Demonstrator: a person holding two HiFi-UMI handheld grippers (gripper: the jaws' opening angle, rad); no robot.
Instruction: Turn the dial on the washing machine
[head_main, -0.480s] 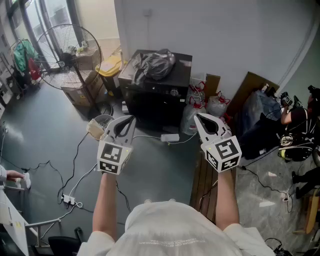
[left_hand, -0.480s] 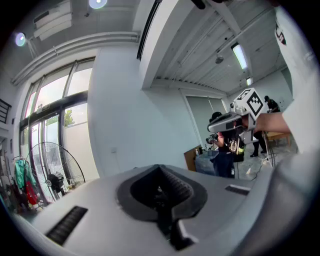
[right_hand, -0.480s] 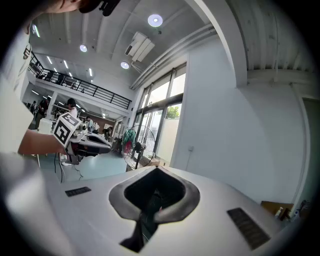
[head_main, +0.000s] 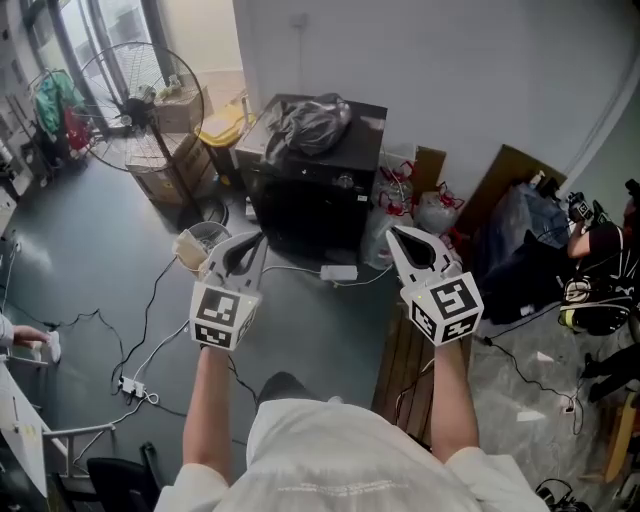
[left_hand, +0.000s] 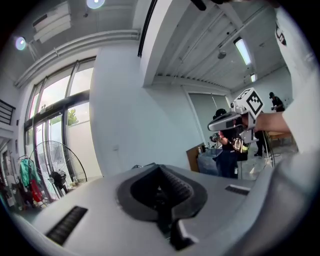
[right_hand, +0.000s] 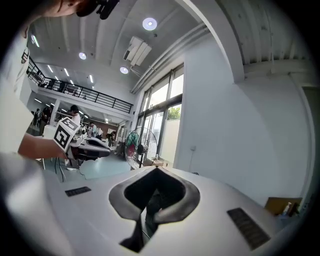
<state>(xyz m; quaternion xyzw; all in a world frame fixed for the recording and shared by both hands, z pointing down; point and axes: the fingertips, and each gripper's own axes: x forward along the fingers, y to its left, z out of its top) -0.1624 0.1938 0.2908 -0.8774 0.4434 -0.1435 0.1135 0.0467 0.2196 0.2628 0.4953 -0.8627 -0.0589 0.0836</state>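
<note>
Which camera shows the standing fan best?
The head view: the standing fan shows there with its whole round cage and its stand, seen from above. The left gripper view catches the fan at its left edge, with the bottom cut off. The right gripper view shows it only small and far off.

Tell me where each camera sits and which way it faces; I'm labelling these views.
Head view: on the person's head, looking steeply down at the washing machine and floor; shows left forearm, right forearm, left tongs, right tongs.
Left gripper view: on the left tongs, facing the white wall along shut jaws; shows the right hand.
Right gripper view: on the right tongs, facing the windows along shut jaws; shows the left hand.
Shared: the standing fan appears in all three.
</note>
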